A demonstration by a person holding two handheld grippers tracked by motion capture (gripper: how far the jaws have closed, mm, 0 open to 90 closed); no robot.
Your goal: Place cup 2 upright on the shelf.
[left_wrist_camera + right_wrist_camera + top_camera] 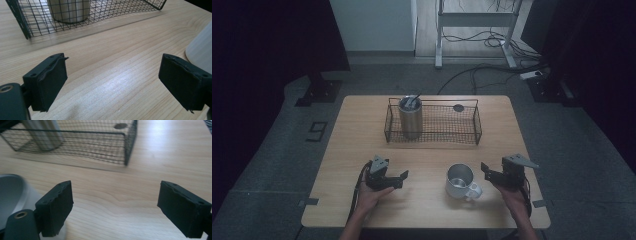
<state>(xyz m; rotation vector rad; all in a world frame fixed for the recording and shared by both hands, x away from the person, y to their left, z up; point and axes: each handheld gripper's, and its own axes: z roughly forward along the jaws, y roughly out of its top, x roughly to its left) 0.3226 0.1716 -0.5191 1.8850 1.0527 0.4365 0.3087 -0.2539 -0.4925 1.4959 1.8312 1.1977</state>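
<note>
Two grippers are in my hands, and from high up I see both over the wooden table (pixel 362 130). My left gripper (pixel 401 177) sits low with its jaws apart and nothing in them. My right gripper (pixel 488 171) is wide too, and empty. The white mug (pixel 460 181) stands between them, just beside my right gripper. Past both of them is the wire basket (pixel 432 122) with a metal cup (pixel 410 119) in it. The room is dark, with a grey floor and cables far off.

From my left gripper (pixel 112 80), the mug (pixel 201 50) is off to one side, and the basket (pixel 30 22) is ahead.

From my right gripper (pixel 115 207), the mug (pixel 10 192) is right next to one jaw.

I think I am getting ready to grab the mug. Next I need to turn my right gripper toward it and close on it.
</note>
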